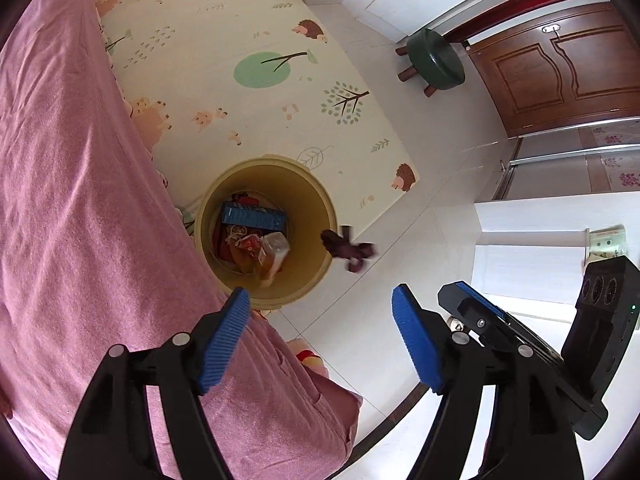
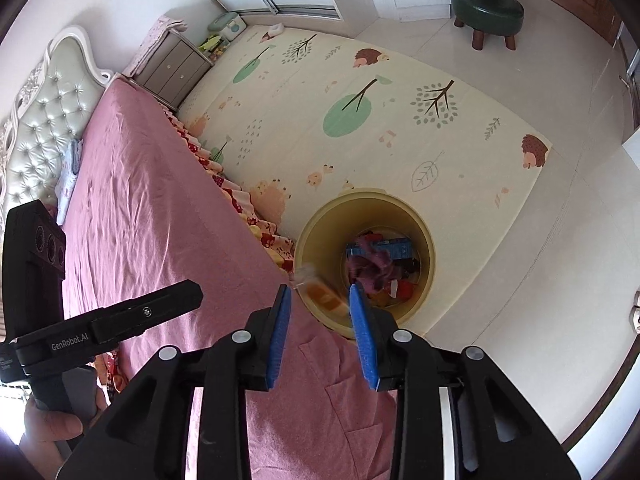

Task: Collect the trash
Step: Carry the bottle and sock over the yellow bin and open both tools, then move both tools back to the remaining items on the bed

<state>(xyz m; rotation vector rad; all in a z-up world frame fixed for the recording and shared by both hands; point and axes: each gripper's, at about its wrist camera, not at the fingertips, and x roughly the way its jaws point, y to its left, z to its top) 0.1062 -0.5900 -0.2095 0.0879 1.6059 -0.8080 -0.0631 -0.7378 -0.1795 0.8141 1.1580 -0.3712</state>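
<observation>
pink bedsheet (image 2: 168, 216) fills my left side, its edge beside the patterned play mat (image 2: 360, 120). on the floor at the bed's edge stands the yellow bin (image 1: 312, 216), holding a blue box (image 1: 254, 216) and wrappers. a dark maroon scrap (image 1: 348, 250) shows blurred at its rim, and a blurred orange packet (image 2: 324, 294) too. my left gripper (image 1: 320, 340) gapes empty; my right gripper (image 2: 322, 332) is parted, pads touching nothing.

Bin (image 1: 316, 200) beside bed (image 1: 80, 200); trash (image 1: 256, 240) inside.
</observation>
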